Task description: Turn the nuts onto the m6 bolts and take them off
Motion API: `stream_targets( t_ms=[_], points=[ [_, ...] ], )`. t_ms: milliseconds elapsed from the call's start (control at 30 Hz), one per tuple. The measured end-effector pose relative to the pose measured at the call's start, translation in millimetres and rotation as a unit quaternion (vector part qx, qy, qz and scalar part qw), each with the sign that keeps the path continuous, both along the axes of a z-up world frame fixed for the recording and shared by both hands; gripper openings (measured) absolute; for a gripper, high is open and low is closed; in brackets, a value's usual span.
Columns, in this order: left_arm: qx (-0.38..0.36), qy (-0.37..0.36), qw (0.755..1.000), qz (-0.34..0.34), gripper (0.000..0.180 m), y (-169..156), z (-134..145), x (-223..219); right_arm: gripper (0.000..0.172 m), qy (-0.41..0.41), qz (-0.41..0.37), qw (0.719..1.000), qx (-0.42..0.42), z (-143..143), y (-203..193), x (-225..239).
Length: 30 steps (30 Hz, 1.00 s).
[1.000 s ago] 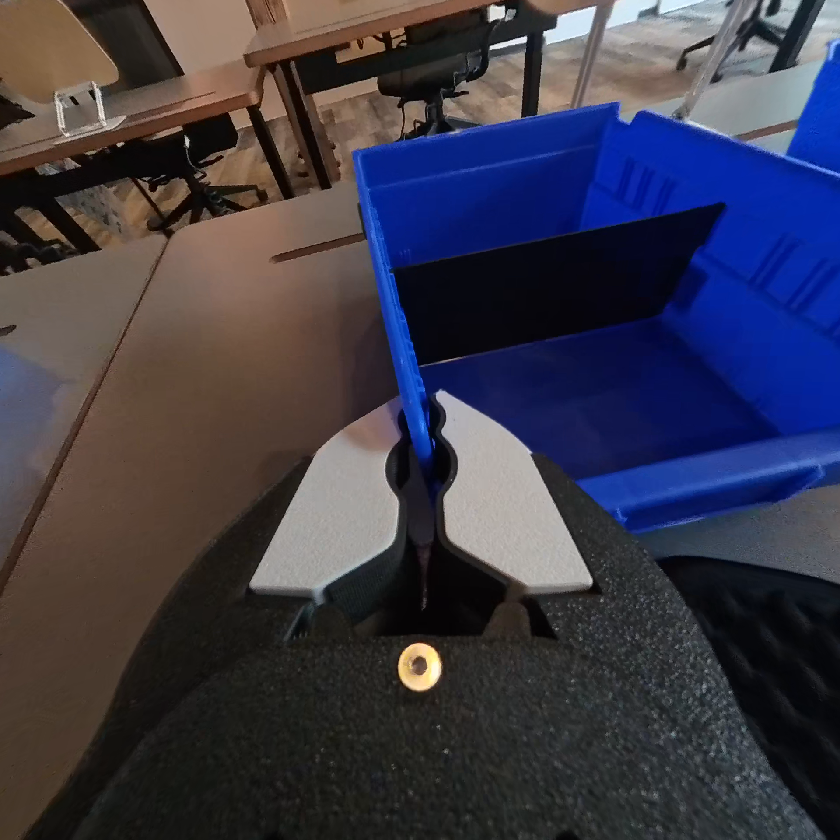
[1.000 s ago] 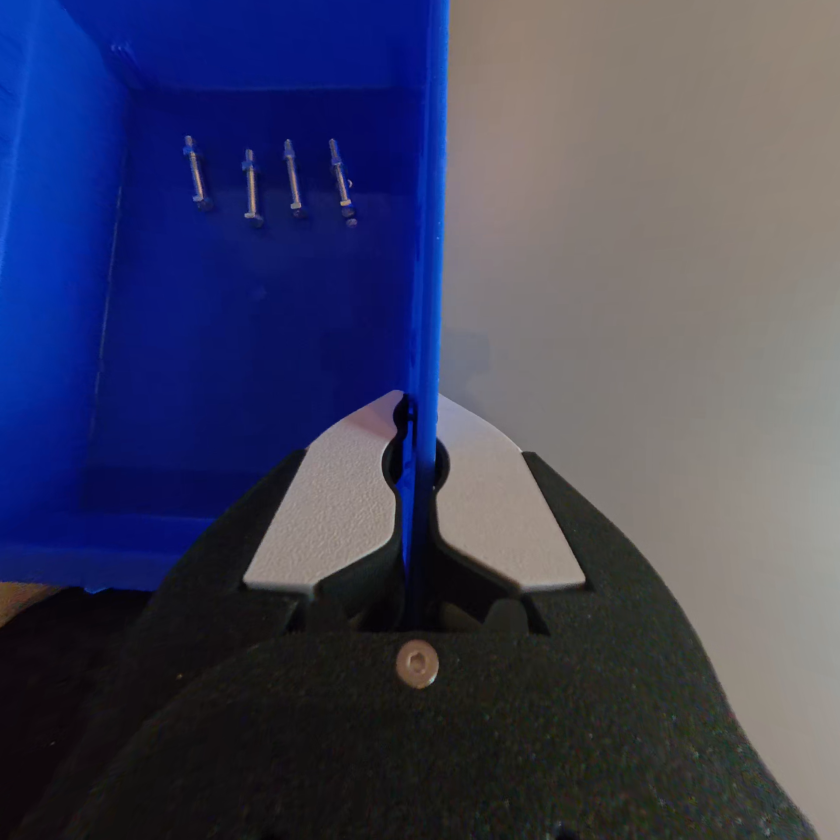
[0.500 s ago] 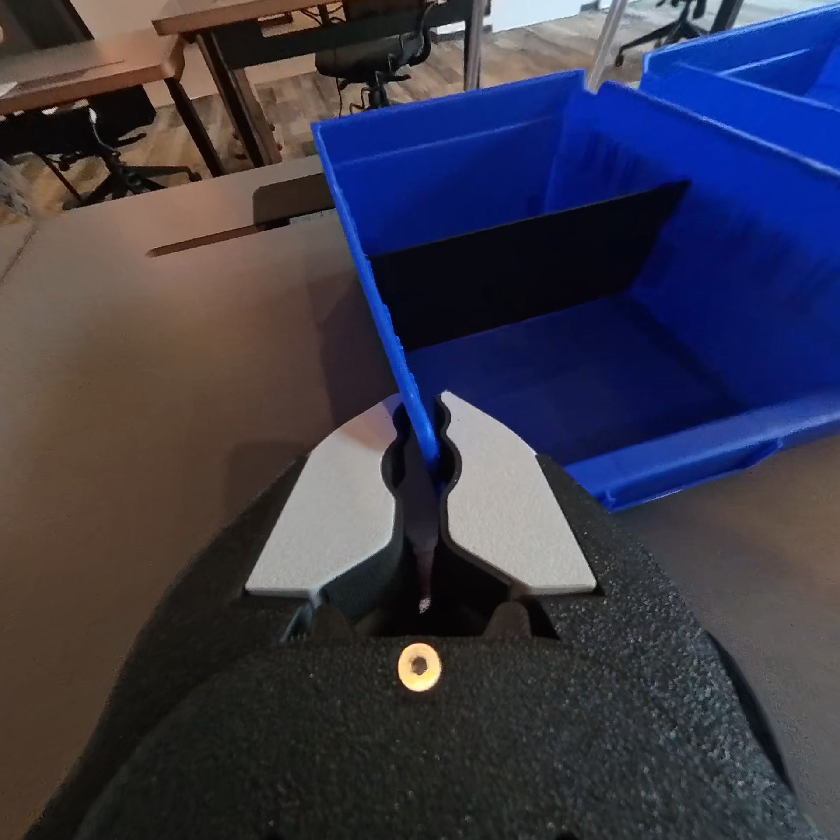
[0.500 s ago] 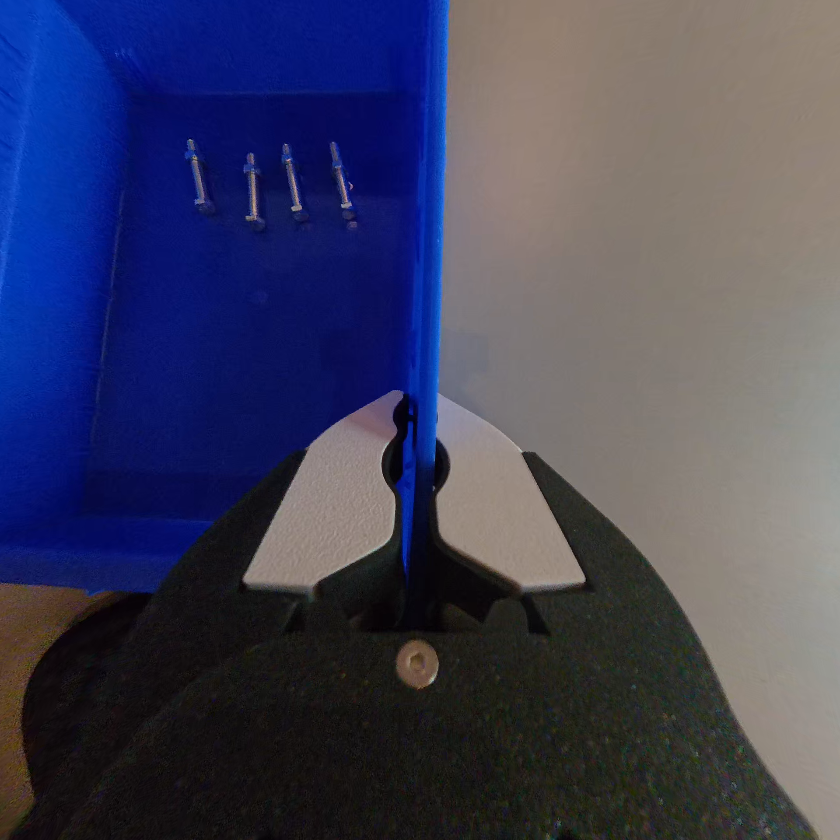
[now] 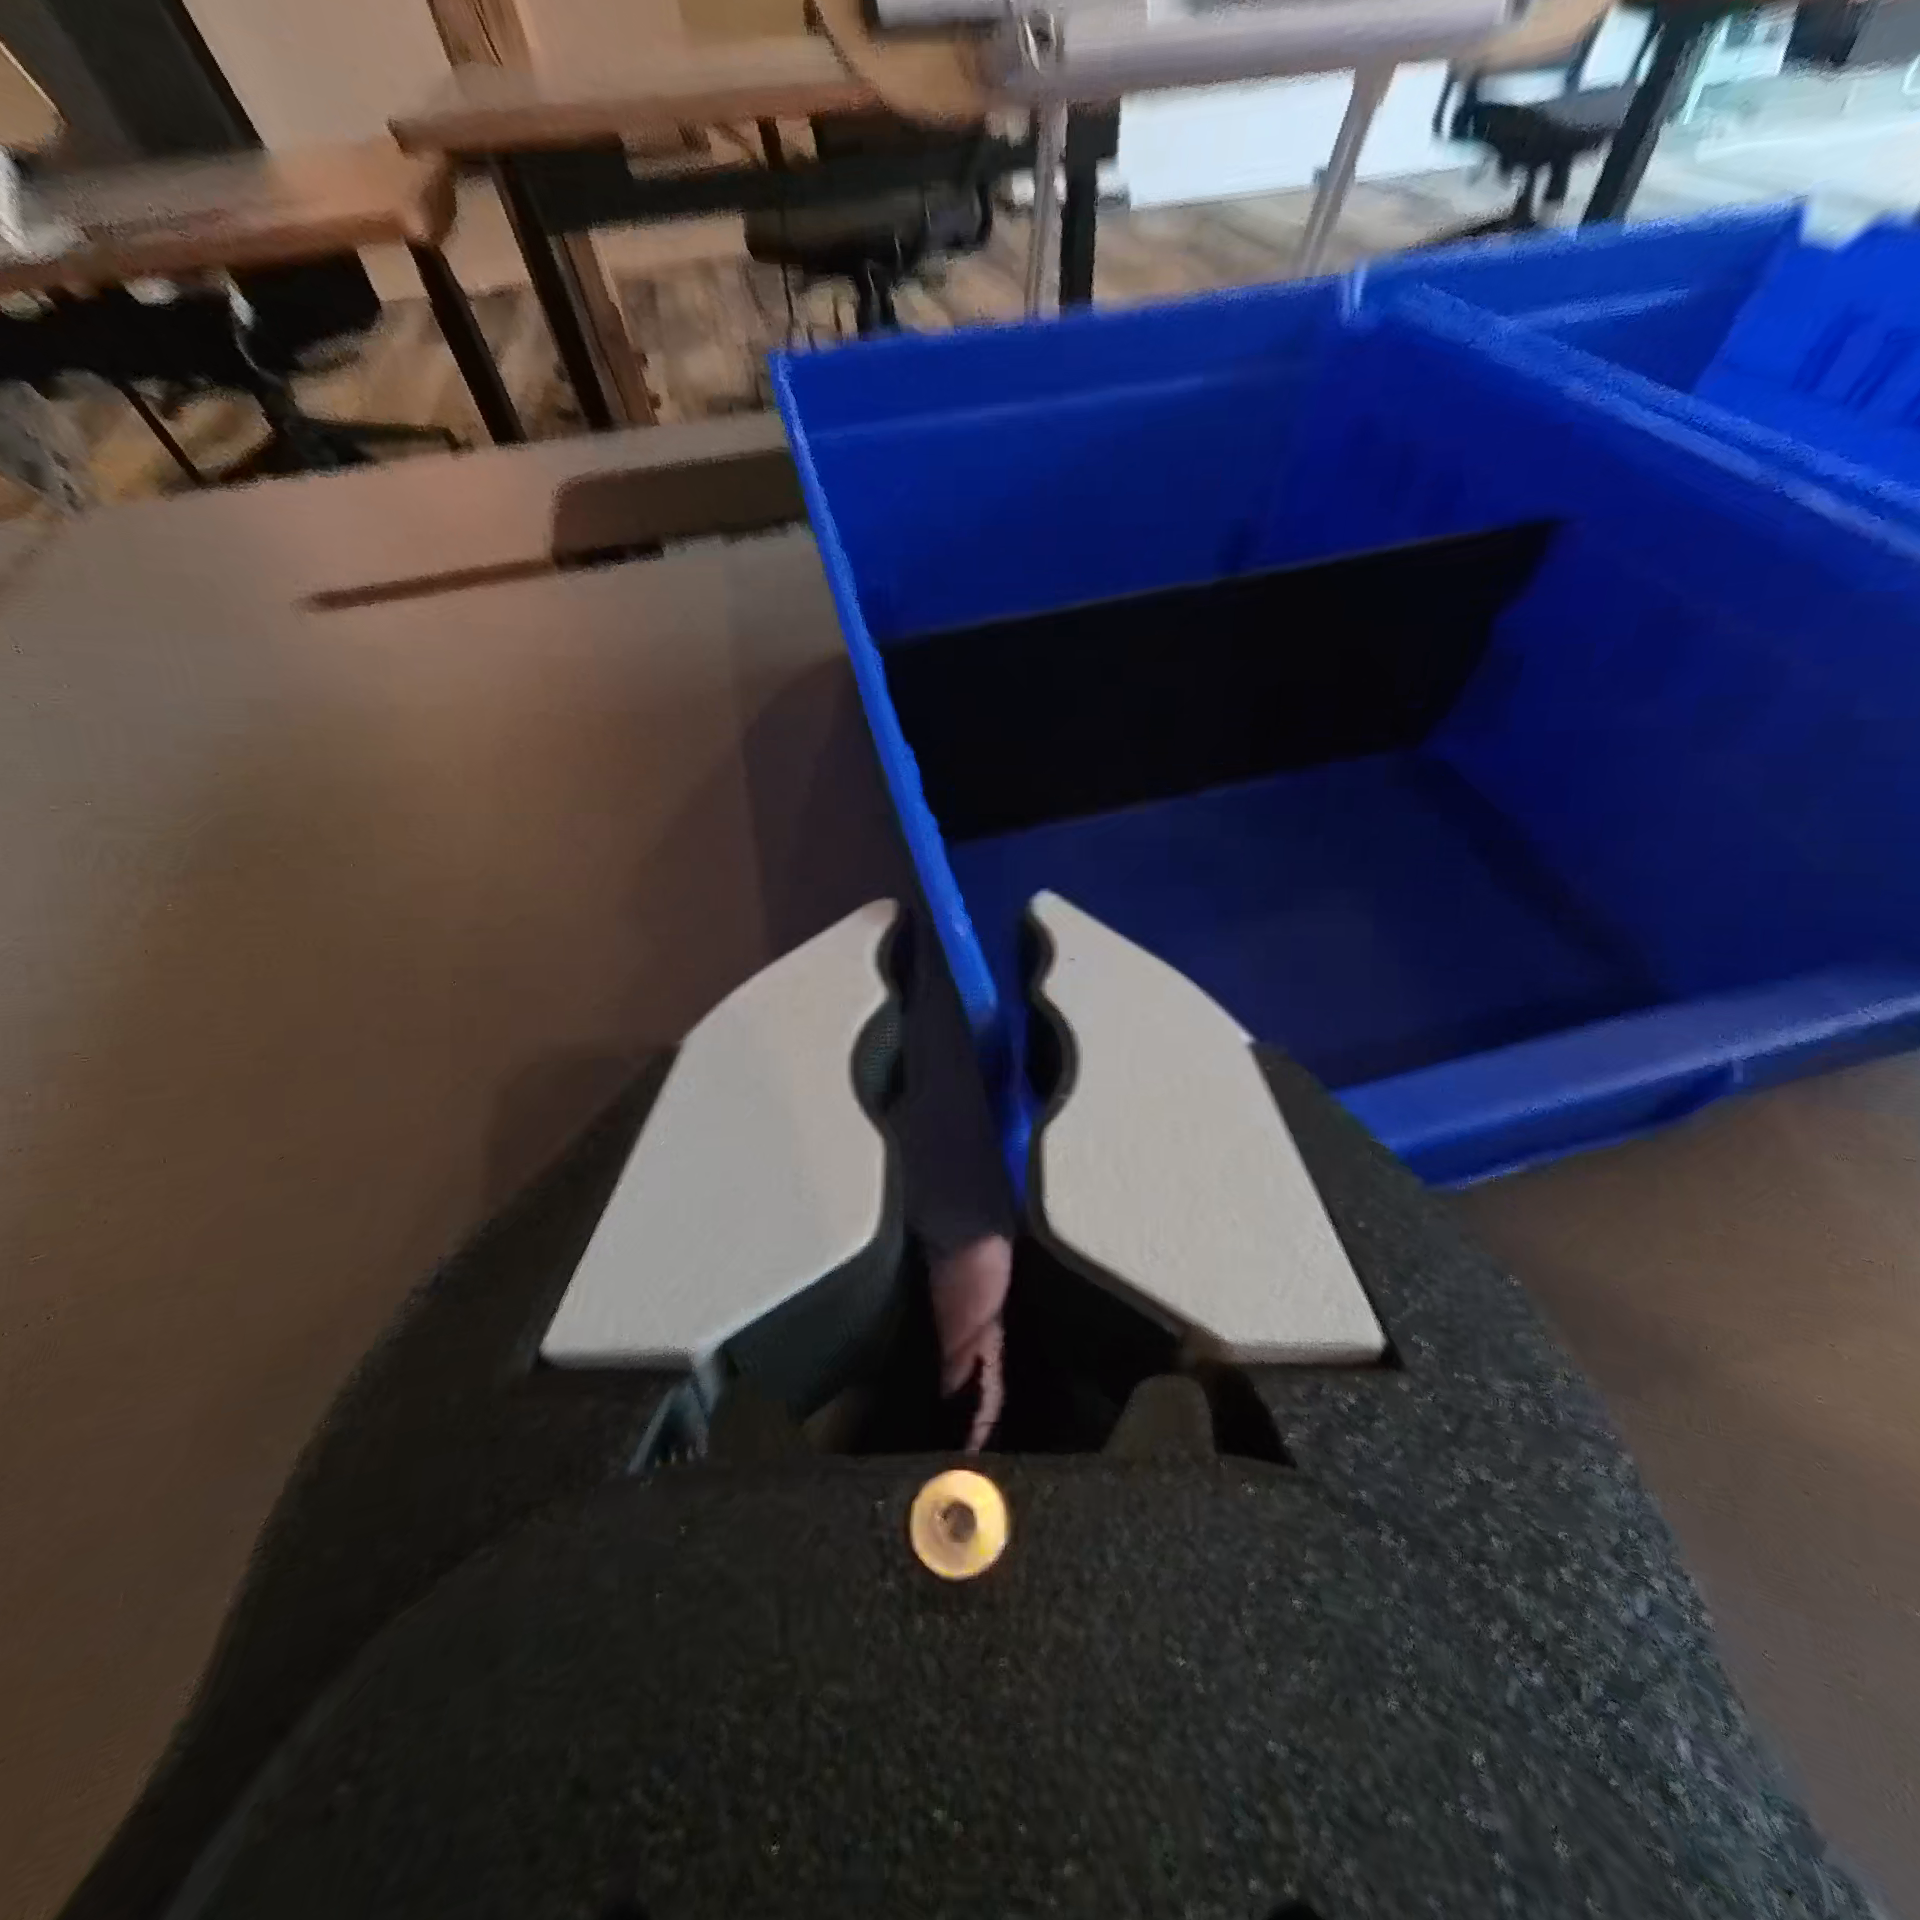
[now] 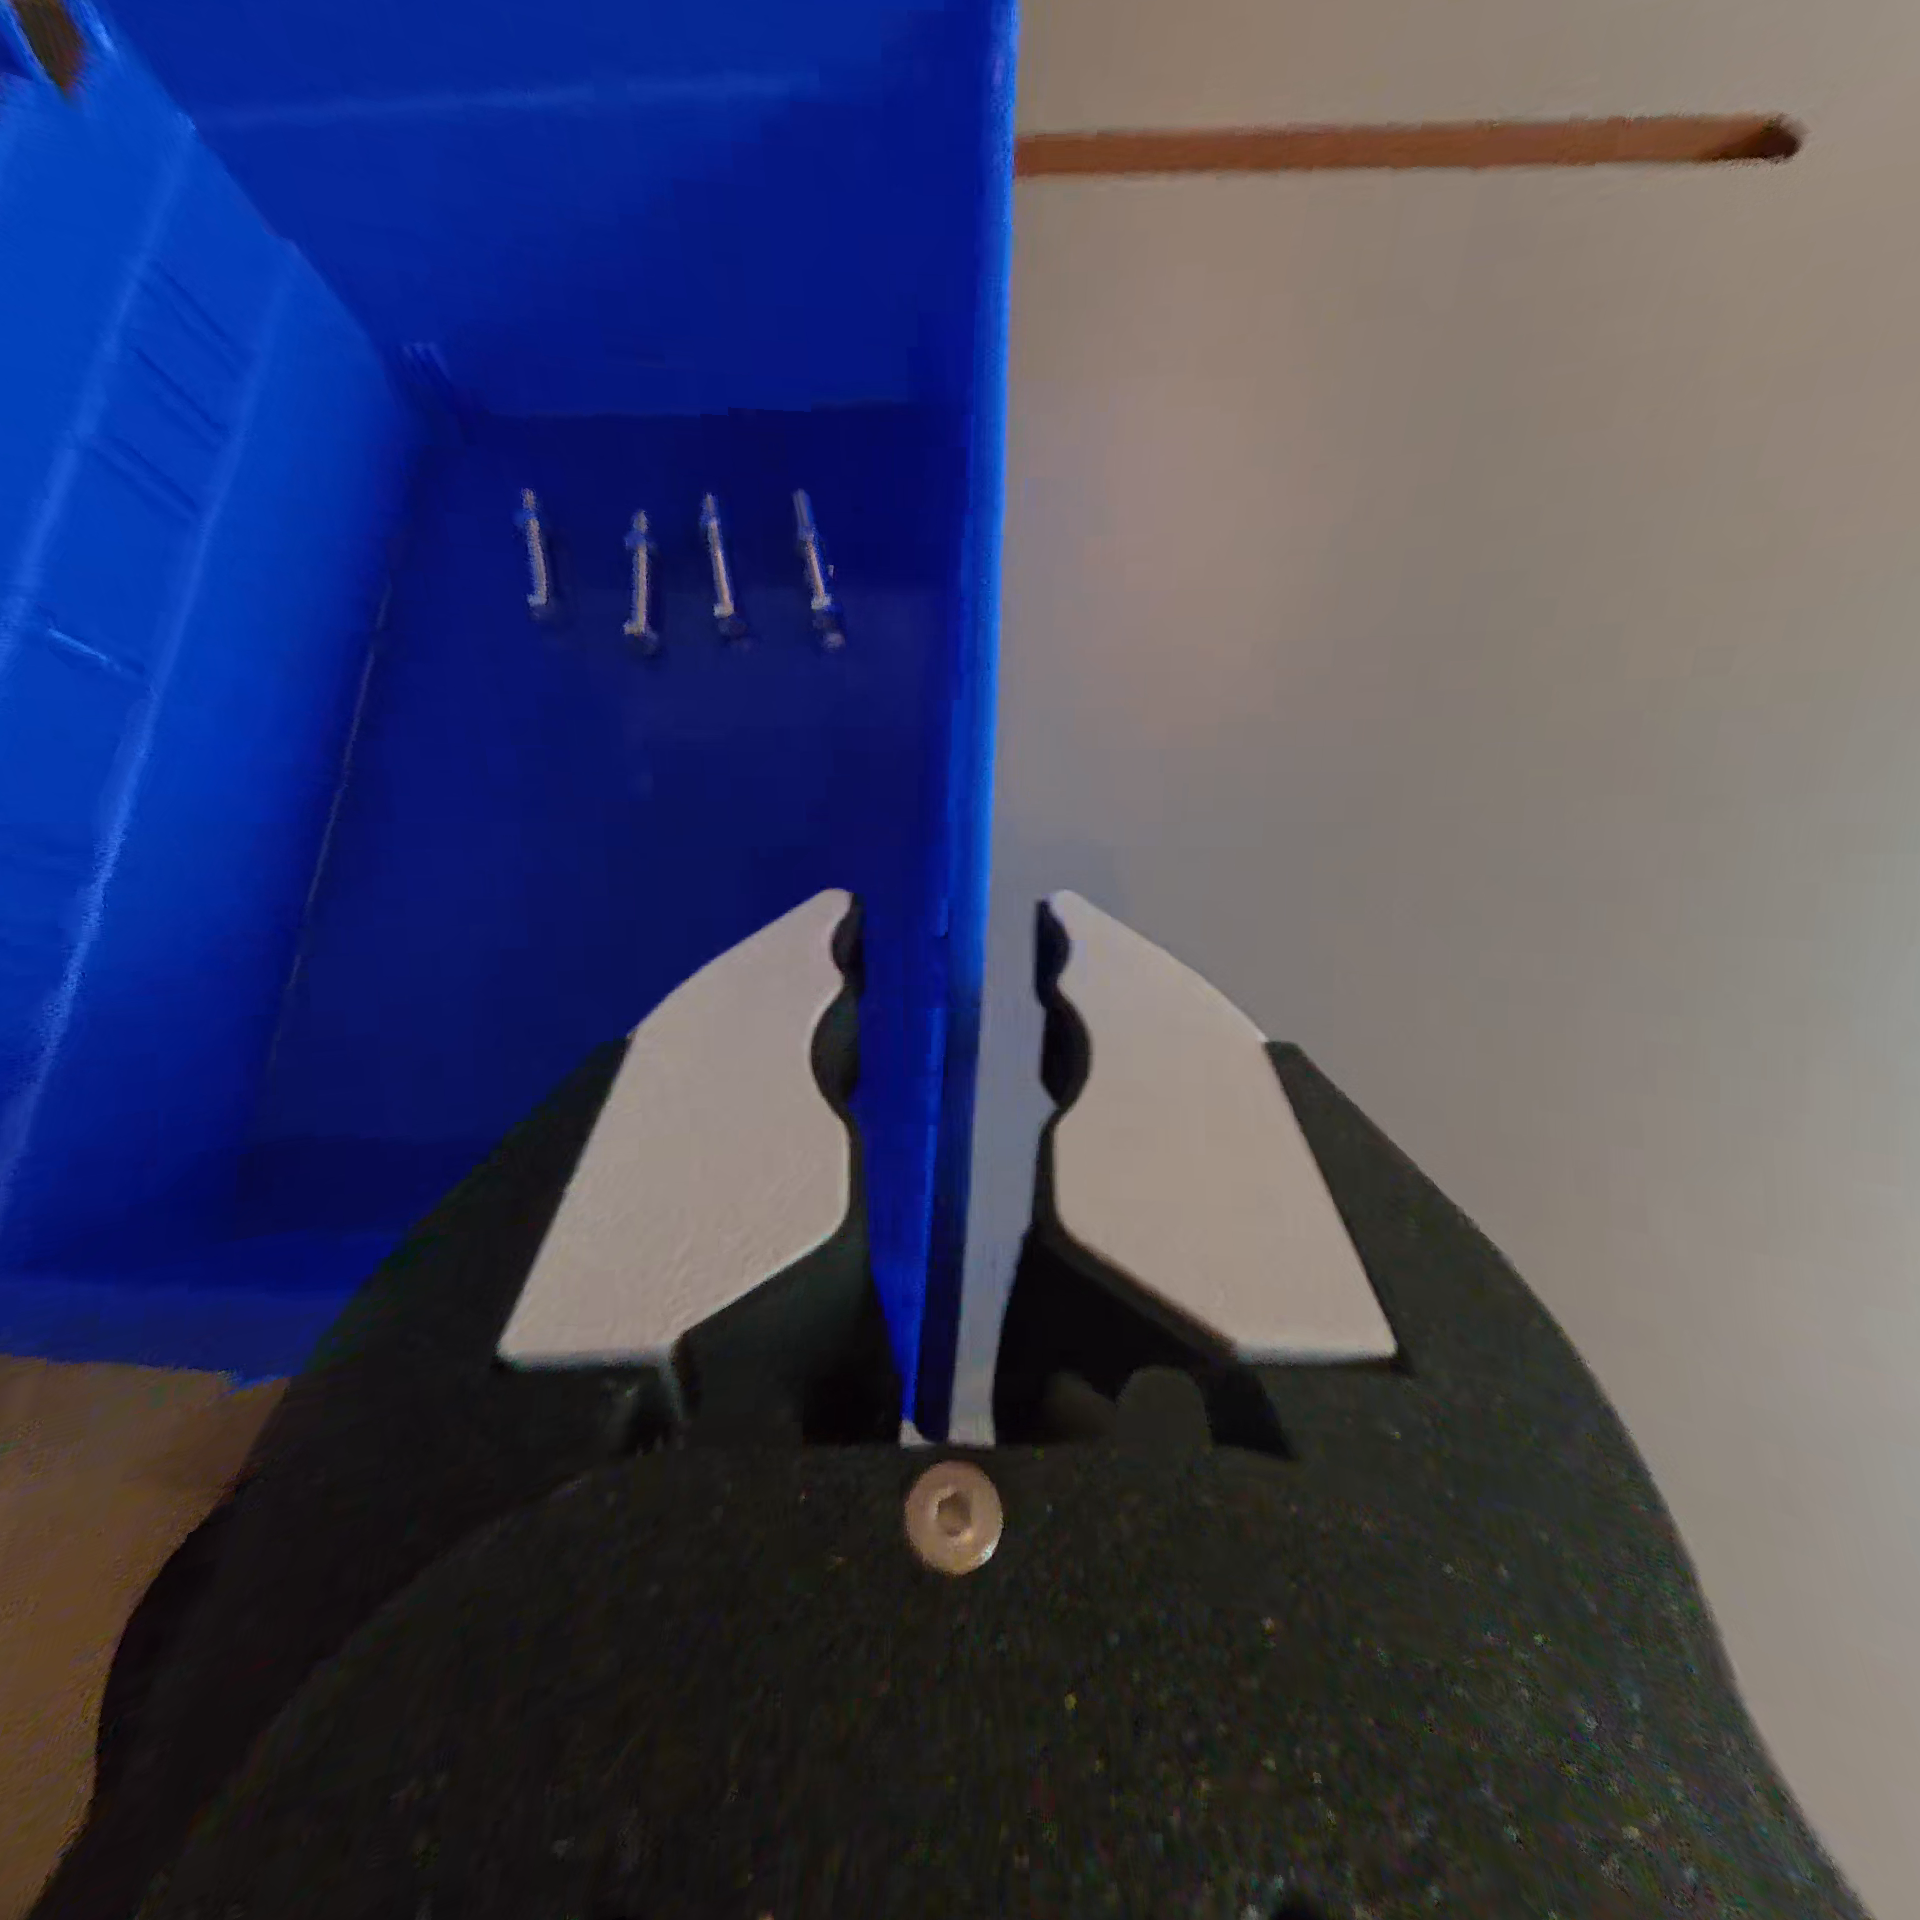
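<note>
Both of your hand-held grippers, left and right, stood spread astride the blue bin's walls, pinching nothing. Four bolts lay inside at its far end. Withdrawing crookedly could have snagged a wall and scattered them.

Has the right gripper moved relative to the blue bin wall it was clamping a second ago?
Yes. The right gripper has opened: its fingers now stand clear of the bin wall, and it has backed away, with the bolts lower in view.
</note>
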<state>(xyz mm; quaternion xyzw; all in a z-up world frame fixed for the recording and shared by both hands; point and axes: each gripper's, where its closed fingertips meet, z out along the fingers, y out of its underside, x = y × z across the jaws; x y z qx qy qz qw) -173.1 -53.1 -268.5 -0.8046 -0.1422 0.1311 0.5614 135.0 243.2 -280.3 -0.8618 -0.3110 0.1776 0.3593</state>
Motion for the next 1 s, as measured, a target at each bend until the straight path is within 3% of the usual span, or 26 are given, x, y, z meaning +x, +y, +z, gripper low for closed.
stream_targets(
  t_ms=[133, 267, 400, 600, 700, 1000],
  points=[
    [0.067, 0.03, 0.997, 0.021, 0.065, -19.0, 41.8, -3.7, 0.06, 0.085, 0.036, 0.995, 0.044, 39.3, -4.5, 2.7],
    [0.152, 0.052, 0.987, -0.014, 0.079, -27.0, 86.0, 41.2, 0.068, 0.164, 0.106, 0.974, 0.115, 72.1, -25.7, 12.3],
    [0.146, 0.084, 0.981, -0.099, 0.071, 2.7, 79.7, 126.8, 0.069, 0.177, 0.153, 0.951, 0.202, 77.7, -46.4, 27.2],
    [0.093, 0.088, 0.974, -0.187, 0.053, 65.8, 32.6, 219.9, 0.065, 0.065, 0.189, 0.922, 0.331, 49.7, -59.4, 43.9],
    [0.067, 0.079, 0.976, -0.194, 0.047, 85.3, 18.8, 232.6, 0.062, 0.079, 0.167, 0.928, 0.323, 41.6, -57.9, 48.5],
    [0.025, 0.073, 0.991, -0.111, 0.02, 110.6, -2.6, 212.1, 0.046, 0.126, 0.13, 0.953, 0.244, 22.0, -47.1, 45.1]
  ],
)
